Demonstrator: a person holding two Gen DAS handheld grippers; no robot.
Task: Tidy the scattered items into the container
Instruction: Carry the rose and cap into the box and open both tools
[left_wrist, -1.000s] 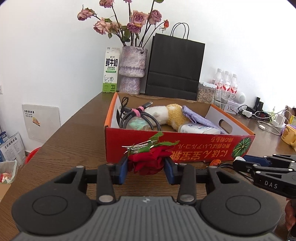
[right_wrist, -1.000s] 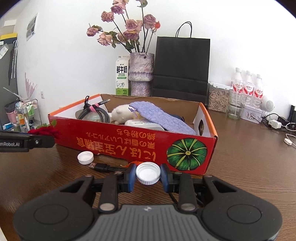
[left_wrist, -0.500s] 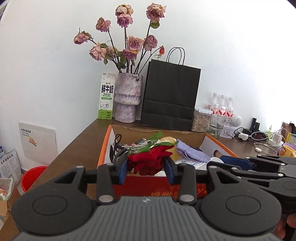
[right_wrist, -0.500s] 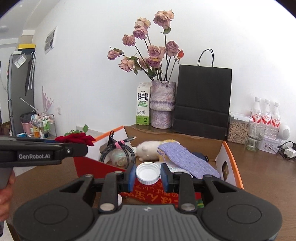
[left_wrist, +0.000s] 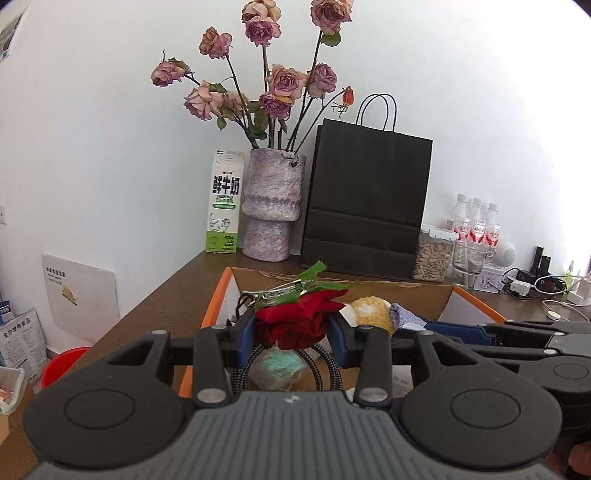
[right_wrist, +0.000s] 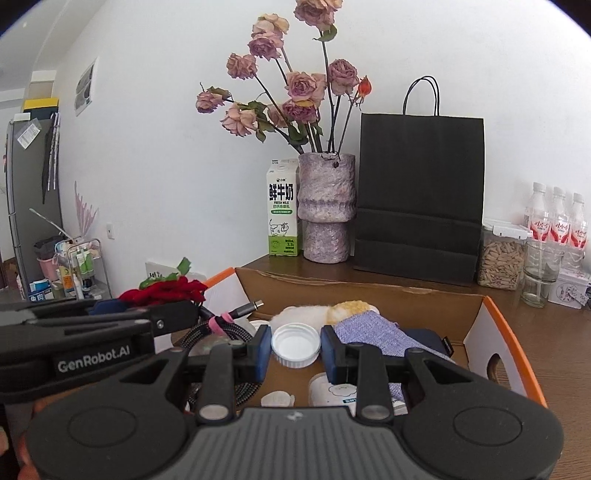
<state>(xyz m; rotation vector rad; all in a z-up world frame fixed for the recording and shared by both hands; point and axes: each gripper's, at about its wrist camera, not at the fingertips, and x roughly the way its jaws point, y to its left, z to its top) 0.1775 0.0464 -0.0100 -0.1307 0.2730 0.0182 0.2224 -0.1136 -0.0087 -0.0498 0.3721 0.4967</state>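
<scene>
Left gripper (left_wrist: 291, 334) of mine is clamped on the red rose clip (left_wrist: 297, 317), which hangs over the near left end of the cardboard box (left_wrist: 221, 291), not yet let go. Below it lie the coiled cable (left_wrist: 325, 360) and a greenish bundle (left_wrist: 277, 369), with the plush toy (left_wrist: 369, 310) further in, so much is already packed.

From the right wrist, my right gripper (right_wrist: 295, 349) pinches the white bottle cap (right_wrist: 295, 343) above the box floor. A purple cloth (right_wrist: 376, 332) and a white tub (right_wrist: 332, 393) sit inside. I judge two drops remain; the table in front of the box is hidden, so I cannot tell what else is left.
</scene>
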